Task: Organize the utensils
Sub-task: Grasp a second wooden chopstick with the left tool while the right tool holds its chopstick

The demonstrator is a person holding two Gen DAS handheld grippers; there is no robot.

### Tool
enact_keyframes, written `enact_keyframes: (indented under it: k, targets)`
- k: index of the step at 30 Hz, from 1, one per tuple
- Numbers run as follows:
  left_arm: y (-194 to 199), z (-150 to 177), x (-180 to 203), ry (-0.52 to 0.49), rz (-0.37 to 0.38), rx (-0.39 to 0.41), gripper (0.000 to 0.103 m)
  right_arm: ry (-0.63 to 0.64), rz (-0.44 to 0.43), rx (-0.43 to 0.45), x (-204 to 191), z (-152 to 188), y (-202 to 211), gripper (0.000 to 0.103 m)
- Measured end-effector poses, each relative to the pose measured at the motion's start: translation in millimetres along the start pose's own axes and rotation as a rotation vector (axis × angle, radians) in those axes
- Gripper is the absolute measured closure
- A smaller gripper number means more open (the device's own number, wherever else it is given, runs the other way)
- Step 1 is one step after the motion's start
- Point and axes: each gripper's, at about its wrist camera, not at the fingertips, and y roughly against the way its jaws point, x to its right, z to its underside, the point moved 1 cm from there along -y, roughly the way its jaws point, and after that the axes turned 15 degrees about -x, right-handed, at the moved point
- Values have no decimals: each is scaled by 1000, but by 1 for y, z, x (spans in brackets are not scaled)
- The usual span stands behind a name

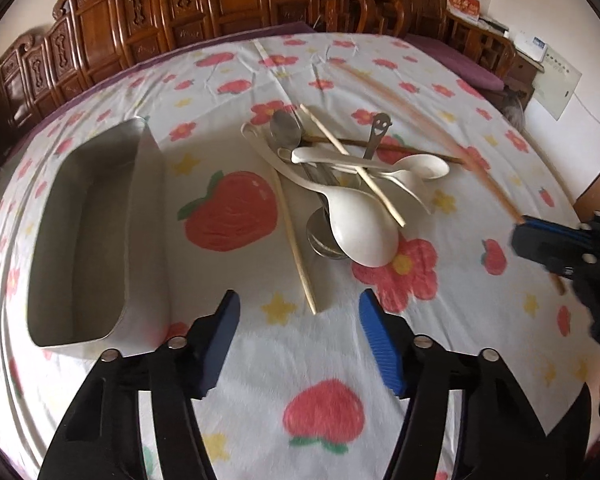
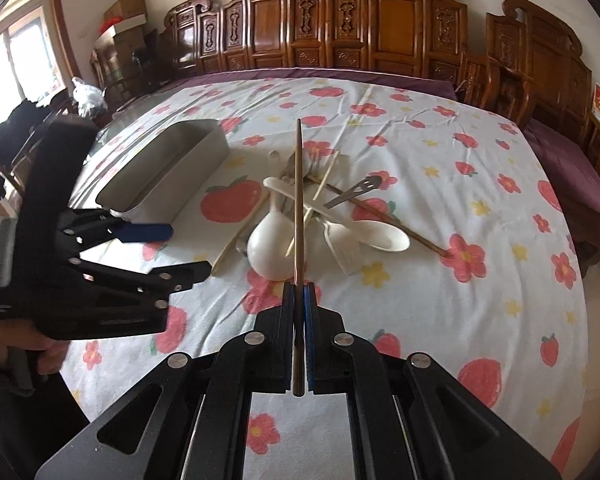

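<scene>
At the left of the left wrist view, the tin [image 1: 100,236] lies open and bare inside, on the cloth [image 1: 260,352]. Your left gripper [image 1: 298,336] hovers low at centre, jaws spread, holding nothing. The pile [image 1: 340,184] of spoons and chopsticks lies mid-frame, just right of the tin. At the right edge, your right gripper [image 2: 299,332] has its jaws pinching one chopstick [image 2: 298,200] lifted clear of the pile. You seem to be mid-transfer: next, swing that chopstick leftward over the tin, line it with the long side, then let go.
</scene>
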Motion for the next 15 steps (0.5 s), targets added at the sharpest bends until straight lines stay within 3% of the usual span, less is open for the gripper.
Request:
enact_keyframes:
  k: [9,15]
  targets:
    - [-28,-25,-1,46,-30,-66,76,-4,-9,6,2,-3,3,97]
    - [-31,-32,-5,75,-16,-69,83,-10,-14,12,3,-3,6,97]
